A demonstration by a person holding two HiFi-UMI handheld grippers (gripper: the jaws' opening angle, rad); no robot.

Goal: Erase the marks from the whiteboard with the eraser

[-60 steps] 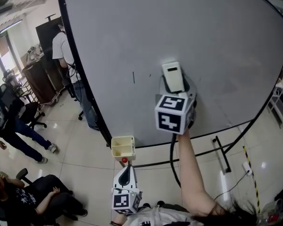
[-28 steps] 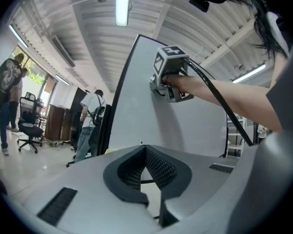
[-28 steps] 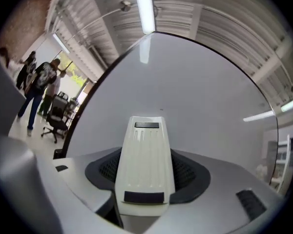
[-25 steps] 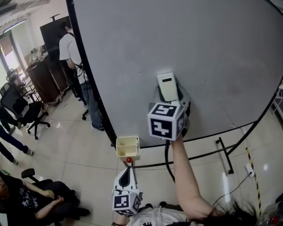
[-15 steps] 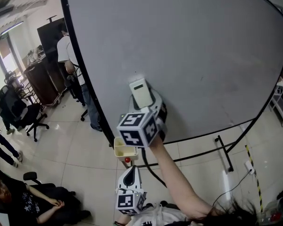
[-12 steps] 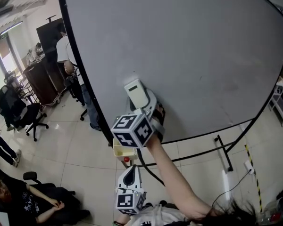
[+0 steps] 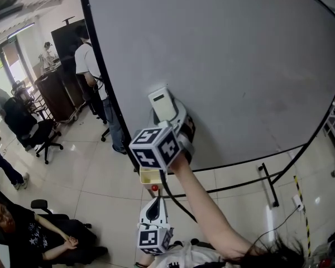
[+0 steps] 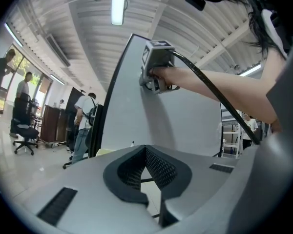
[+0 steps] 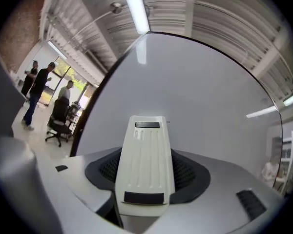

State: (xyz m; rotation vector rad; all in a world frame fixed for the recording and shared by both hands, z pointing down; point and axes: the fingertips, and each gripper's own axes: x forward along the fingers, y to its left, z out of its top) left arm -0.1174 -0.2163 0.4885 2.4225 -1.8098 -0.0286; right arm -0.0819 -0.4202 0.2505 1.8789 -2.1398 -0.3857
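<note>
The whiteboard (image 7: 240, 49) fills most of the head view, and I see no marks on its grey-white face. My right gripper (image 7: 170, 117) is shut on the white eraser (image 7: 162, 105) and holds it flat against the board near the black left edge. In the right gripper view the eraser (image 9: 145, 165) sits between the jaws, with the whiteboard (image 9: 210, 106) close behind it. My left gripper (image 7: 153, 206) hangs low by my body, shut and empty, away from the board. The left gripper view shows its closed jaws (image 8: 145, 152) and the right gripper's cube (image 8: 156, 65) up at the board.
A yellow tray (image 7: 149, 176) hangs at the board's lower edge, partly behind the right gripper's cube. The board's stand legs (image 7: 268, 183) rest on the tiled floor. A person (image 7: 92, 60) stands left of the board by a dark cabinet (image 7: 58, 94); another person (image 7: 28, 233) sits at the lower left.
My right gripper has swept the eraser left and slightly down, from mid-board to near the left edge. The short vertical mark seen earlier no longer shows. The left gripper stayed low.
</note>
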